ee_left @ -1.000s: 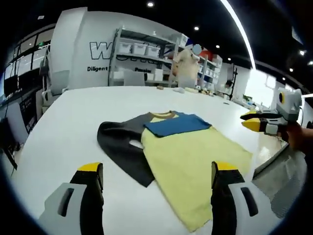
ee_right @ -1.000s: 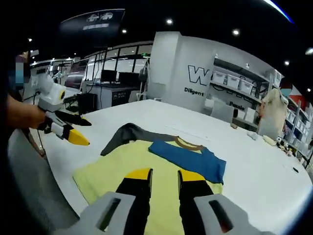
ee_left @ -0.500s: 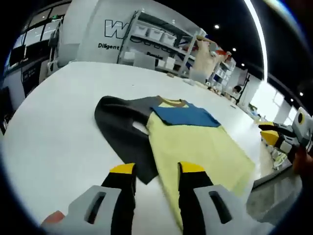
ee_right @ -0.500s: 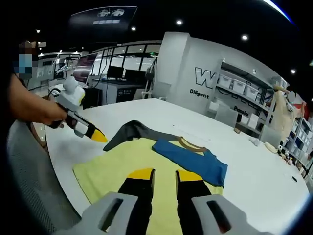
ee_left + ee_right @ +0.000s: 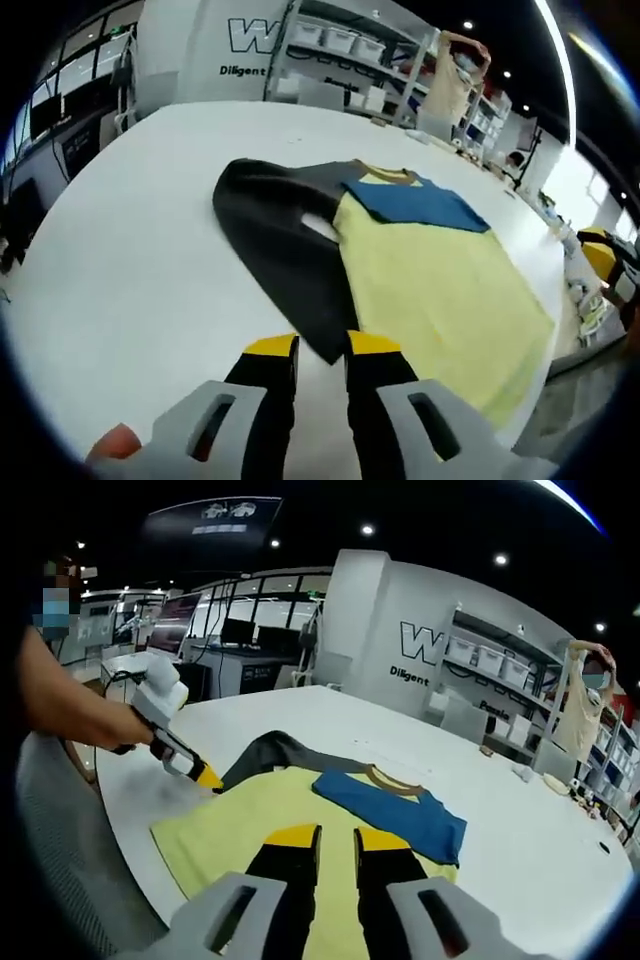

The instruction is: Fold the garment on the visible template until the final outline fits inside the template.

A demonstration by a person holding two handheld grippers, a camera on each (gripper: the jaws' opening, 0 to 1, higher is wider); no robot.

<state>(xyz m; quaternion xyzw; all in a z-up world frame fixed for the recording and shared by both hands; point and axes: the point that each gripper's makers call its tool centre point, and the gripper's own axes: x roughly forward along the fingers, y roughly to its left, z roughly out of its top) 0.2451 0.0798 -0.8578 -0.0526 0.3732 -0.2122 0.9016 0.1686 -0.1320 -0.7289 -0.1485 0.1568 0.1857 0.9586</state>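
Observation:
A yellow shirt (image 5: pixel 430 280) lies flat on the white table (image 5: pixel 120 250). Its blue sleeve (image 5: pixel 415 203) is folded over the chest, and its dark grey sleeve (image 5: pixel 280 240) is spread out to the side. My left gripper (image 5: pixel 322 345) is low at the tip of the dark sleeve, jaws drawn close with the cloth's end between them. In the right gripper view the left gripper (image 5: pixel 208 776) touches the dark sleeve (image 5: pixel 270 752) at the shirt's (image 5: pixel 230 825) edge. My right gripper (image 5: pixel 337 832) hovers over the yellow body near the blue sleeve (image 5: pixel 395 810), jaws close together and holding nothing. Its yellow tip (image 5: pixel 600 258) shows at the right.
The table's near edge (image 5: pixel 560 350) runs just past the shirt's hem. Shelving with boxes (image 5: pixel 340 40) stands behind the table. A person there holds up a garment (image 5: pixel 585 695). Desks with monitors (image 5: pixel 230 640) sit further back. Bare tabletop (image 5: pixel 540 850) surrounds the shirt.
The left gripper's jaws have gone from wide apart to nearly together. It has also dropped toward the tip of the dark sleeve. The right gripper has barely moved.

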